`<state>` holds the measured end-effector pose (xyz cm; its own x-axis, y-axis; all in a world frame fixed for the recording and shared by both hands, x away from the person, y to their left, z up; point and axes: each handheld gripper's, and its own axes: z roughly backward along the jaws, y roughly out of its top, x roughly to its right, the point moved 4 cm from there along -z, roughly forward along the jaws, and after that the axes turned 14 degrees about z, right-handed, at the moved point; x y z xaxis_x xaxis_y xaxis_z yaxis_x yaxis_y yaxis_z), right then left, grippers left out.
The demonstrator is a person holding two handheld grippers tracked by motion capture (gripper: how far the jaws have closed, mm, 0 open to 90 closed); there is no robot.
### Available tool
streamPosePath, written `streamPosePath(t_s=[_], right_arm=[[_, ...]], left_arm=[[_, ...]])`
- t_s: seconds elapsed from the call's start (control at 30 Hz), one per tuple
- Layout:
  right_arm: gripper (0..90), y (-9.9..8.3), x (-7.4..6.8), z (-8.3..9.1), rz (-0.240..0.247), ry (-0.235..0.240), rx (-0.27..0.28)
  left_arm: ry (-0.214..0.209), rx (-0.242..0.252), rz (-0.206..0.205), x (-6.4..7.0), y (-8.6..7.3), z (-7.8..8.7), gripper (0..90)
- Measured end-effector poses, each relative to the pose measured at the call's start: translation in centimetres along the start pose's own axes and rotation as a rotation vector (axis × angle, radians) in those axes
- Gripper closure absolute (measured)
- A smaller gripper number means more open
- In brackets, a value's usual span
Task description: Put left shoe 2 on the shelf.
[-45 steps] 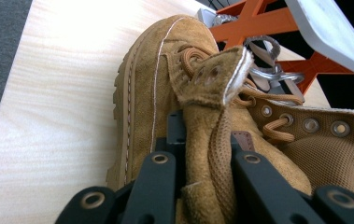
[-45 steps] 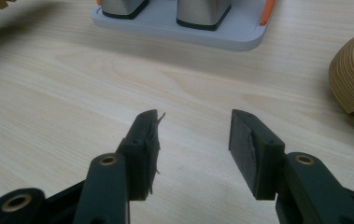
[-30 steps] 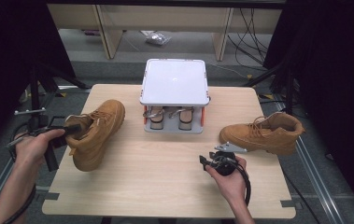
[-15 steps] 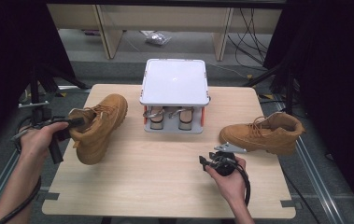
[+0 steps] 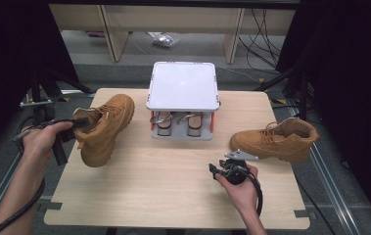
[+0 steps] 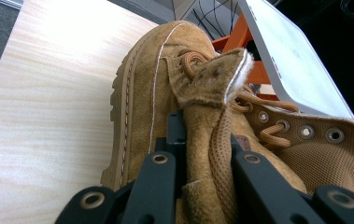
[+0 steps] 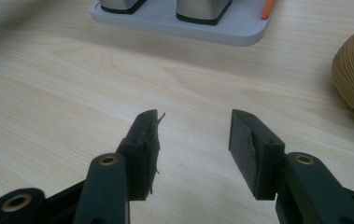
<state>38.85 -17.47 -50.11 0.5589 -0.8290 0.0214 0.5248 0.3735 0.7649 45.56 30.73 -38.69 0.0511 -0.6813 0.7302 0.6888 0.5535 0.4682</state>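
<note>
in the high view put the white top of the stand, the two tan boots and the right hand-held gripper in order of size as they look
1. White top of the stand: largest.
2. Left boot and right boot: they look about alike, and the left one is tilted in the left hand-held gripper, so no ranking.
3. Right hand-held gripper: smallest.

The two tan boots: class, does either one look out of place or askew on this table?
Yes. The left boot is tipped on its side, its collar clamped in the left gripper, while the right boot stands upright on its sole. The right gripper is open, holding nothing.

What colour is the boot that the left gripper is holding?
Tan suede boot, clearest in the left gripper view.
</note>
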Motion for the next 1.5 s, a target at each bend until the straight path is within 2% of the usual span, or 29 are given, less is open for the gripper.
streamPosePath(t_s=[0.8,0.97,1.1,1.23,1.5], right_arm=[[53.3,-0.1,0.1,0.0,0.001,-0.001,0.002],[53.3,0.0,0.2,0.0,-0.006,0.007,0.007],[53.3,-0.1,0.3,0.0,0.008,0.005,0.014],[53.3,-0.1,0.3,0.1,-0.001,-0.007,0.005],[53.3,-0.1,0.3,0.1,-0.001,-0.007,0.005]], left_arm=[[-0.029,0.028,0.02,1.8,2.2,-0.6,82.3],[-0.03,0.033,0.013,2.3,2.8,-0.6,82.3],[-0.03,0.039,0.013,2.7,3.2,-0.7,82.3],[-0.035,0.044,0.013,3.1,3.4,-0.9,82.3],[-0.04,0.045,0.028,3.4,4.0,-1.4,82.3]])
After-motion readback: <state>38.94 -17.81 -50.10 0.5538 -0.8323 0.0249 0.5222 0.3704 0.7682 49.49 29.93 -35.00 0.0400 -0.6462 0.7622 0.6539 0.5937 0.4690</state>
